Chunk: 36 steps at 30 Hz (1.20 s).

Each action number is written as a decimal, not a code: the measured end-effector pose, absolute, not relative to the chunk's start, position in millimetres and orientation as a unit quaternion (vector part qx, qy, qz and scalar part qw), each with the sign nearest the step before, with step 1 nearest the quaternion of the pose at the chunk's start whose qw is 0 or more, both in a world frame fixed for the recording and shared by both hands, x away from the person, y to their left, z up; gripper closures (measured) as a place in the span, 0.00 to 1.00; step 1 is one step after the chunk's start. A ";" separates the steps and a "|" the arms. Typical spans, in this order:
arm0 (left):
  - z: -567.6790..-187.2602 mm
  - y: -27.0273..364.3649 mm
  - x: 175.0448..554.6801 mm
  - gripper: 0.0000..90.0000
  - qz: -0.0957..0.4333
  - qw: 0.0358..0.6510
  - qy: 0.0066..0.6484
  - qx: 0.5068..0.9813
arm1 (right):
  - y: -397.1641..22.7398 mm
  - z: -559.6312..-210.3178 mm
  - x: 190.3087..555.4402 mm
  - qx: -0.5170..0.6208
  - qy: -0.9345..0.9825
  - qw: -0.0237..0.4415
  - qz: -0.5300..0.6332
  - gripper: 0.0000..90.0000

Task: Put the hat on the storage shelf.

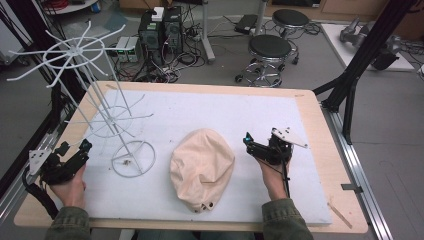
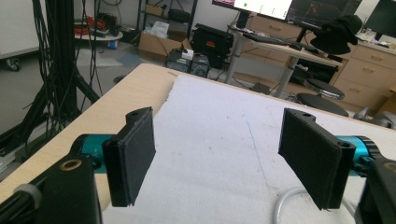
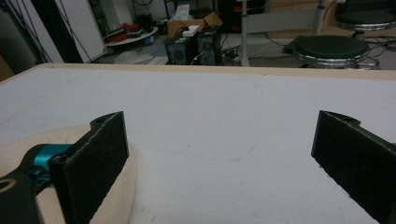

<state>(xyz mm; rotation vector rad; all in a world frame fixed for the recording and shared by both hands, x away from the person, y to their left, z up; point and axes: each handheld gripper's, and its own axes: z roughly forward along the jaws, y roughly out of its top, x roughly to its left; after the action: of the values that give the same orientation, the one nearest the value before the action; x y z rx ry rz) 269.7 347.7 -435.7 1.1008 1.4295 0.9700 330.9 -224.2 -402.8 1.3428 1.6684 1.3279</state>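
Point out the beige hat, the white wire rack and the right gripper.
beige hat (image 1: 202,167), high view, middle of crown.
white wire rack (image 1: 133,158), high view, round base ring.
right gripper (image 1: 248,140), high view, between its jaw tips.

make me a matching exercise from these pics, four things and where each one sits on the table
Things:
1. white wire rack
2. beige cloth hat
3. left claw
4. right claw

Places:
A. middle of the white mat, near the front edge
B. right of the hat, jaws open
C. left part of the mat, standing upright on a ring base
D. left edge of the table, jaws open

Pairs: 1-C, 2-A, 3-D, 4-B
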 end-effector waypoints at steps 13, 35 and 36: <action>-435.8 348.0 270.4 0.30 0.403 0.522 0.597 0.456 | -198.3 -394.7 346.0 0.488 0.666 0.280 0.490 0.03; -436.3 347.1 275.7 0.30 0.396 0.527 0.598 0.455 | -165.8 -418.3 360.3 0.459 0.746 0.215 0.432 0.03; -436.3 347.1 275.8 0.30 0.396 0.527 0.598 0.455 | -161.6 -421.0 362.1 0.454 0.752 0.208 0.429 0.03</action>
<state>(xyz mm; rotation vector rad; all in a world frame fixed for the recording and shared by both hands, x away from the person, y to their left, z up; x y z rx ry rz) 275.8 347.1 -436.3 1.0884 1.4286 0.9473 362.1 -161.6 -421.0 1.2646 2.0930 1.1949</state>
